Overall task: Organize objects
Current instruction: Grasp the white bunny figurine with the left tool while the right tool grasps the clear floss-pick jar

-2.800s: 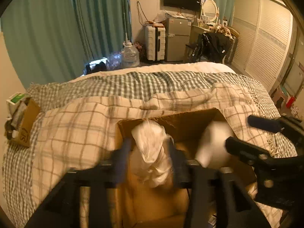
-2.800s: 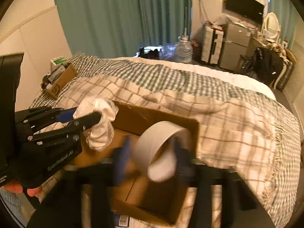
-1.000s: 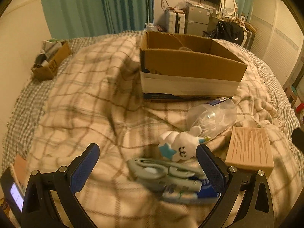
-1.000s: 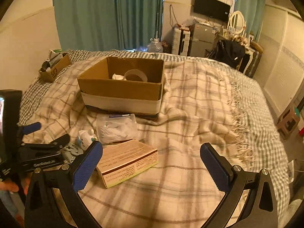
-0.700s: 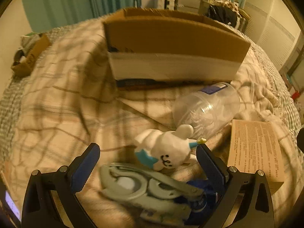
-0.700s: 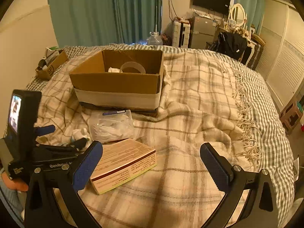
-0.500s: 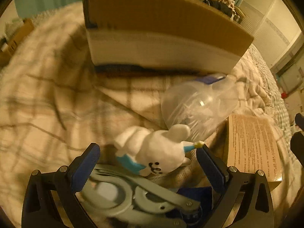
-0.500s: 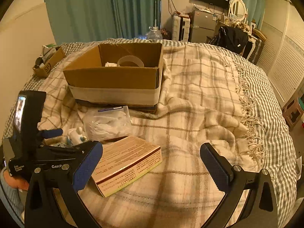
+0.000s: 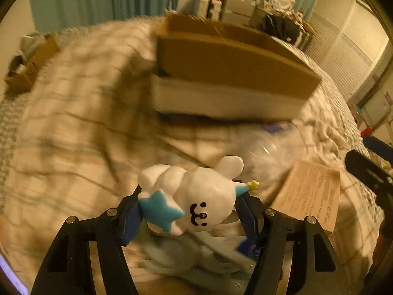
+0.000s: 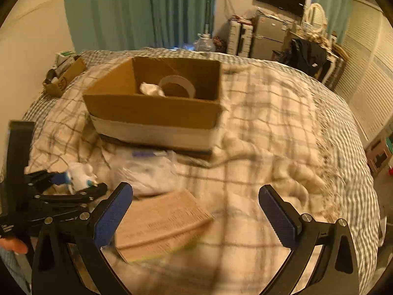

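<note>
My left gripper (image 9: 191, 211) is shut on a white plush toy (image 9: 196, 194) with a blue star and a smiling face, held just above the blanket; it also shows in the right wrist view (image 10: 78, 174). The open cardboard box (image 9: 228, 68) stands ahead on the bed and holds a tape roll (image 10: 176, 86) and a white crumpled wad (image 10: 151, 89). A clear plastic jar (image 9: 272, 152) lies on its side in front of the box. A tan flat box (image 10: 159, 223) lies under my right gripper (image 10: 196, 206), which is open and empty above it.
A grey-blue tool and blue package (image 9: 196, 255) lie on the plaid blanket (image 10: 270, 127) below the toy. A small cardboard box of clutter (image 10: 63, 76) sits at the bed's far left. Curtains, suitcase and furniture stand beyond the bed.
Both grippers let go of the wad and tape roll in the box and drew back. My left gripper then lowered and closed on the plush toy. My right gripper moved closer over the tan box.
</note>
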The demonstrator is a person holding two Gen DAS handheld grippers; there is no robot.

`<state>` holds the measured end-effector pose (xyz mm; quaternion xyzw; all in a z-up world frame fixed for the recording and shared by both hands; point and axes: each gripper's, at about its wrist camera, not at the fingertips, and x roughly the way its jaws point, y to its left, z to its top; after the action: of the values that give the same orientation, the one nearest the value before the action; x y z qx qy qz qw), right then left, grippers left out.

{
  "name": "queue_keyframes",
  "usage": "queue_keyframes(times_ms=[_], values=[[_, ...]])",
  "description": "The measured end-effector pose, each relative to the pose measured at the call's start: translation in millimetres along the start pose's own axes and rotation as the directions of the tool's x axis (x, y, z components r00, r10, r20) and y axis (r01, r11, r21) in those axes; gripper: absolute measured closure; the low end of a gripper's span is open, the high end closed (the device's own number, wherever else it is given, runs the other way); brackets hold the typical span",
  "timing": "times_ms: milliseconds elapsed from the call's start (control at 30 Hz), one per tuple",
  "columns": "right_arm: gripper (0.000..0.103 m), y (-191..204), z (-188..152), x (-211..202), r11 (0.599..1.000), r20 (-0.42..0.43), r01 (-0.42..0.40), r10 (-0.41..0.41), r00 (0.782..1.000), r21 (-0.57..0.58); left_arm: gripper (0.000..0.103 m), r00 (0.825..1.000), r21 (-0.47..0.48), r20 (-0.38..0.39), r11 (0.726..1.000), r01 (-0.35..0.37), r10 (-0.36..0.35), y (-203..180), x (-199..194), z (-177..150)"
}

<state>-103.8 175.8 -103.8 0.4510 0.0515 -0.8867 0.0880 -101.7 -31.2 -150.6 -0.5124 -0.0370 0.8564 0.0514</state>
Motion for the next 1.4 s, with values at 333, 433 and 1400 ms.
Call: queue_keyframes(times_ms=[333,433,1400], values=[[0.001,48,25,55,0.988,-0.125,-0.111,0.097,0.987,-0.108,0.034,0.990,-0.057,0.039,0.990,-0.131,0.133,39,-3,15],[0.000,55,25,72,0.988,-0.170,-0.083,0.060,0.984,-0.129,0.034,0.989,-0.051,0.045,0.989,-0.140,0.142,43,-2,12],[0.014,49,30,-2,0.991,-0.047,-0.113,0.110,0.993,-0.067,0.034,0.974,0.005,0.177,0.990,-0.144,0.141,17,-75,18]])
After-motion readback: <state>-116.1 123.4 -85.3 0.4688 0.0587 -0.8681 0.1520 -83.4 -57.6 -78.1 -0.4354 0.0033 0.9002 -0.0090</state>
